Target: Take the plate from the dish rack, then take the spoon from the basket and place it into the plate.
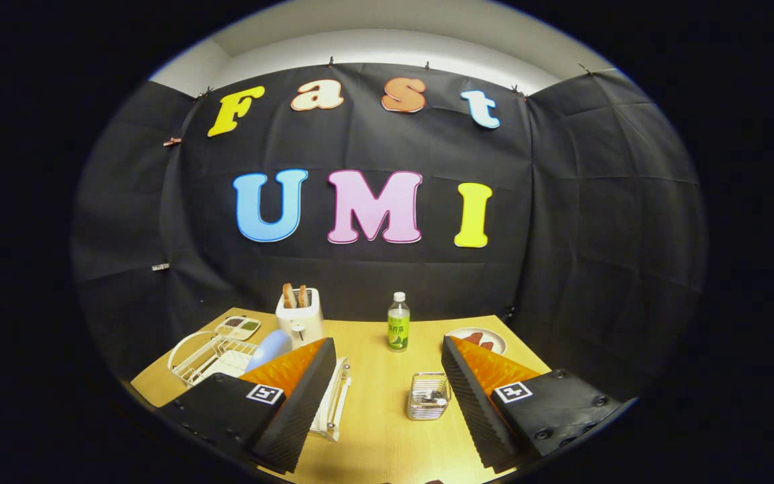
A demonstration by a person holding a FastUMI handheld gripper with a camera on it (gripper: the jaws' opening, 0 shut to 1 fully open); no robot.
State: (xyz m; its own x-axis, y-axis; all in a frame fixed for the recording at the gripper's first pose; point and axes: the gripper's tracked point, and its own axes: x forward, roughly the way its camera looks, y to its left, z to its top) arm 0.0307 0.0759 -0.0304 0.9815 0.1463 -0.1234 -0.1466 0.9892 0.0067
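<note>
A white wire dish rack (pixel 209 356) stands on the wooden table (pixel 373 430), beyond and left of my left finger. A light blue plate (pixel 270 349) stands on edge in it, partly hidden by that finger's tip. A small wire basket (pixel 427 396) sits between my fingers, close to the right one, with the metal spoon (pixel 431 401) lying inside it. My gripper (pixel 387 346) hovers above the table's near side, open wide, with nothing between its fingers.
At the back of the table stand a white toaster (pixel 299 316) holding toast and a green bottle (pixel 398 323). A plate with red food (pixel 478 339) lies beyond the right finger. A small divided dish (pixel 239 327) sits behind the rack, and a white tray edge (pixel 334 403) shows beside the left finger.
</note>
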